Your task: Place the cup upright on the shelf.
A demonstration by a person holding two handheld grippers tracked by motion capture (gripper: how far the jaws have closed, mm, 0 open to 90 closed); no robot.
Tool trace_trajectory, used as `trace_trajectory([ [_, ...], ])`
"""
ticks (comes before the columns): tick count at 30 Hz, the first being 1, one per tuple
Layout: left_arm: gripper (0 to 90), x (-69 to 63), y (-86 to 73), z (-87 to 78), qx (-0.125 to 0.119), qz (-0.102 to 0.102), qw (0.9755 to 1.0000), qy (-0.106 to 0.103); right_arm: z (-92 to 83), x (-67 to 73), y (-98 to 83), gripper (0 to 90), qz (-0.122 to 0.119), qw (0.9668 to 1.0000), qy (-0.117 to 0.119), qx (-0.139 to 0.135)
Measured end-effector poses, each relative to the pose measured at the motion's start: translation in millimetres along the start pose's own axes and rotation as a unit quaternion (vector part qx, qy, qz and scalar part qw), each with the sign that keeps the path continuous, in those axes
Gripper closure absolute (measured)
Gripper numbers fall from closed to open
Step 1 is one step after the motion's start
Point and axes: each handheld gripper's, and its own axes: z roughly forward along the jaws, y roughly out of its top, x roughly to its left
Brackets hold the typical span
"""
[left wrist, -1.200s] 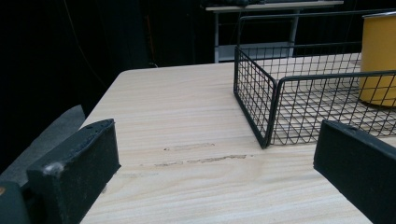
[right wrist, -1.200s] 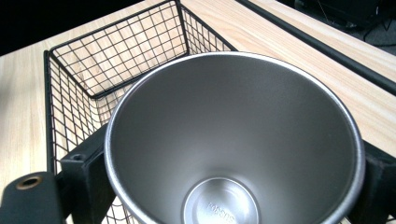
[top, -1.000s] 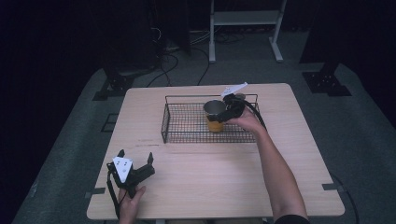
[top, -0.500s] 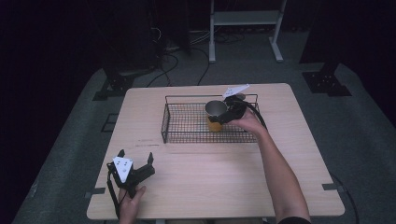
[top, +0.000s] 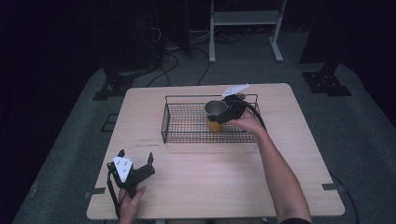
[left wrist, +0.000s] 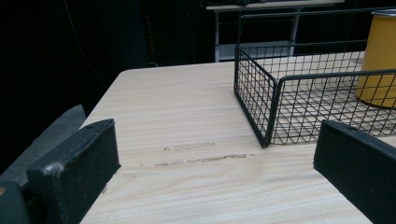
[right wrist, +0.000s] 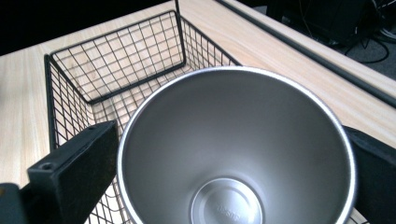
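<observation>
A yellow cup with a steel inside stands upright in the right half of a black wire basket. My right gripper reaches it from the right, and its jaws press the cup's rim on both sides. In the left gripper view the cup rests on the basket's mesh floor. My left gripper lies near the table's front left corner, held in a hand, open with nothing between its jaws. It faces the basket's near corner.
The light wooden table has bare room in front of the basket and on both sides. The basket's left half holds nothing. A white metal frame and cables stand on the dark floor beyond the far edge.
</observation>
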Motion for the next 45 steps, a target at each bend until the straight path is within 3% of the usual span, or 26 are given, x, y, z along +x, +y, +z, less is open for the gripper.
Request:
trace_trajectory([
  [14,0.0,-0.1,0.1,0.3,0.0,0.0,1.0,0.002,-13.1,-0.9,6.6,0.0,0.005,0.9994,-0.006,-0.034],
  [20,0.0,0.0,0.2,0.6,0.001,-0.001,1.0,0.005,-21.2,0.7,11.1,0.0,0.012,0.9984,0.003,-0.055],
  [45,0.0,-0.2,0.0,0.1,0.0,-0.001,1.0,0.003,-53.0,10.8,16.9,0.0,0.008,0.9968,0.021,-0.077],
])
